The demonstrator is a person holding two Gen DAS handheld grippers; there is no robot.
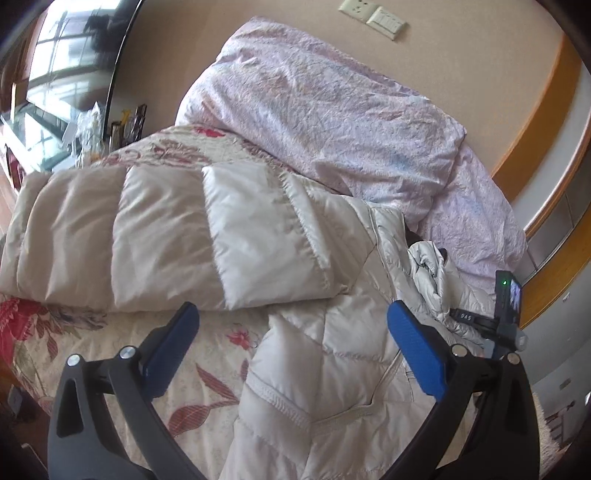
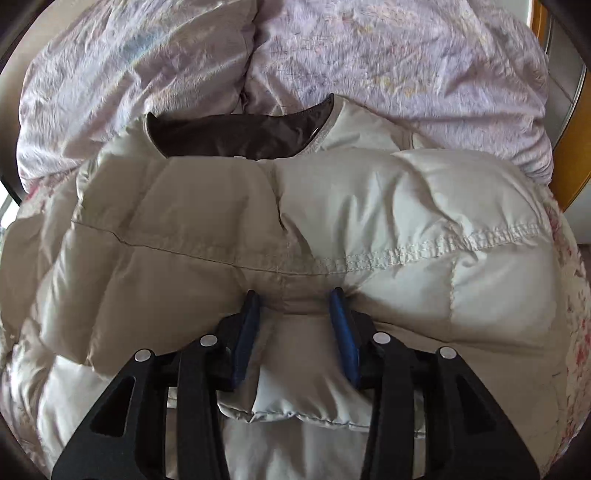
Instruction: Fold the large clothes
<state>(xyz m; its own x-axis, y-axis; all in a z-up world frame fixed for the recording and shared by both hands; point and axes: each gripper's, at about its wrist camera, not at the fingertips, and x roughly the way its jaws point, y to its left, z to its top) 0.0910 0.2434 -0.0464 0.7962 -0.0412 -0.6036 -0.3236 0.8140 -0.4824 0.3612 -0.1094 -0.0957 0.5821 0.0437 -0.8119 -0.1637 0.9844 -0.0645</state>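
Observation:
A cream quilted down jacket [image 1: 295, 229] lies on the bed, one puffy sleeve [image 1: 147, 229] folded across it to the left. My left gripper [image 1: 292, 308] hovers over the jacket's lower part, its blue pads far apart with nothing held between them. In the right wrist view the jacket [image 2: 295, 206] fills the frame, its dark brown collar lining [image 2: 240, 136] at the far side. My right gripper [image 2: 294, 295] is pushed into the padding, jaws partly apart with a soft bulge of fabric between the pads. The right gripper's body [image 1: 508, 314] shows at the jacket's right edge.
A crumpled lilac duvet [image 1: 332, 110] is heaped behind the jacket against the beige wall. A floral bedspread [image 1: 207, 369] covers the bed. Wall sockets [image 1: 373, 16] sit up high, wooden trim [image 1: 546, 110] runs on the right, and a window with clutter [image 1: 85, 125] is at the left.

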